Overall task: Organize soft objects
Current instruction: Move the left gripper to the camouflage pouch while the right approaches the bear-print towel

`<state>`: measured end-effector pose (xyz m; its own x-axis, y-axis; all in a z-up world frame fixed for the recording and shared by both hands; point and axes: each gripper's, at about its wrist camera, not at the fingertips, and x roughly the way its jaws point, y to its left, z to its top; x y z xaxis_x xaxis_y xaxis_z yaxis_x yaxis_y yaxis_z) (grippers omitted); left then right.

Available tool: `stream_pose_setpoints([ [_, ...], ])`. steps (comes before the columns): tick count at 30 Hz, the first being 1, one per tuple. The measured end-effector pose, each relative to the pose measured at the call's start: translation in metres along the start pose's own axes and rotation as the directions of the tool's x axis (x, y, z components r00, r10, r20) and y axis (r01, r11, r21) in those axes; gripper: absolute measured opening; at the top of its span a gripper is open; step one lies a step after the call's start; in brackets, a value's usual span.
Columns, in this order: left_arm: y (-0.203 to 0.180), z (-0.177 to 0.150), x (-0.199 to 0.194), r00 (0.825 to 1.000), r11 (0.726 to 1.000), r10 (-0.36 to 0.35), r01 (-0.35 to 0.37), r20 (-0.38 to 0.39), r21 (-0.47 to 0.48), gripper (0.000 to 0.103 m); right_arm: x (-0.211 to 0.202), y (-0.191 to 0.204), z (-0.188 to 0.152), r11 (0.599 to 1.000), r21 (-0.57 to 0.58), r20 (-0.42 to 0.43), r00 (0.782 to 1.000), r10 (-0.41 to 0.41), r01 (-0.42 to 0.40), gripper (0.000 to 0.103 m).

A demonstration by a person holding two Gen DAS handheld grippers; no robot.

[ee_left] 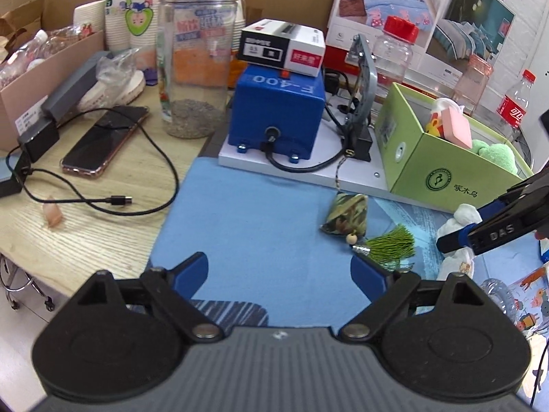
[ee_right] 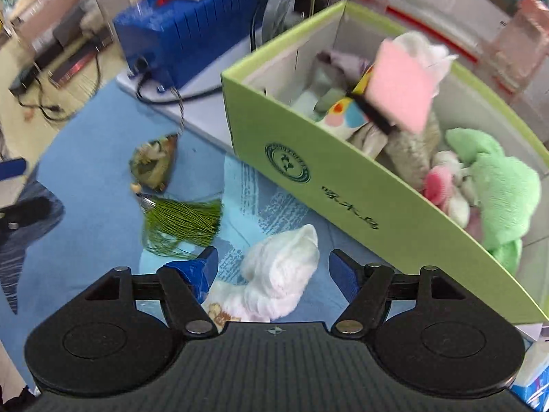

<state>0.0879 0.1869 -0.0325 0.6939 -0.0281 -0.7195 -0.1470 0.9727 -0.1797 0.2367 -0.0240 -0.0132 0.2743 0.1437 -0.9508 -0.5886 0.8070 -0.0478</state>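
Note:
A green cardboard box (ee_left: 446, 185) (ee_right: 308, 144) stands on the blue mat (ee_left: 257, 213). It holds a pink sponge (ee_right: 401, 82), a green plush (ee_right: 501, 185) and other soft pieces. A white cloth toy (ee_right: 284, 267) (ee_left: 463, 216) lies on the mat in front of the box, between the spread fingers of my right gripper (ee_right: 273, 254), and the pads do not press on it. One of that gripper's fingers (ee_left: 494, 235) shows in the left wrist view. A camouflage sachet (ee_left: 346, 219) (ee_right: 154, 164) with a green tassel (ee_right: 185, 219) lies to the left. My left gripper (ee_left: 278, 261) stands open over bare mat.
Behind the mat sits a blue machine (ee_left: 278, 116) with a small carton (ee_left: 281, 46) on top. A clear jar (ee_left: 195, 68), a phone (ee_left: 103, 140) and a black cable (ee_left: 113, 201) lie on the wooden table at left. Plastic bottles (ee_left: 394, 51) stand behind the box.

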Motion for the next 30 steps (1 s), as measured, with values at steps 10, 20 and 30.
stream_pose_setpoints([
  [10,0.014,0.001,0.004,1.0,0.999,0.002,-0.002,-0.004,-0.035,0.091,0.015,-0.047,-0.018,0.99,0.038,-0.147,0.981,-0.128,0.135,0.059],
  [20,-0.016,0.009,0.017,1.0,1.0,0.014,-0.013,-0.021,0.024,0.092,-0.013,-0.144,-0.12,0.944,0.205,-0.16,0.961,-0.227,0.257,0.061],
  [30,-0.052,0.038,0.053,0.996,1.0,-0.018,0.019,-0.084,0.008,0.093,-0.086,-0.14,-0.218,0.822,0.569,0.391,0.87,-0.299,0.027,0.062],
])
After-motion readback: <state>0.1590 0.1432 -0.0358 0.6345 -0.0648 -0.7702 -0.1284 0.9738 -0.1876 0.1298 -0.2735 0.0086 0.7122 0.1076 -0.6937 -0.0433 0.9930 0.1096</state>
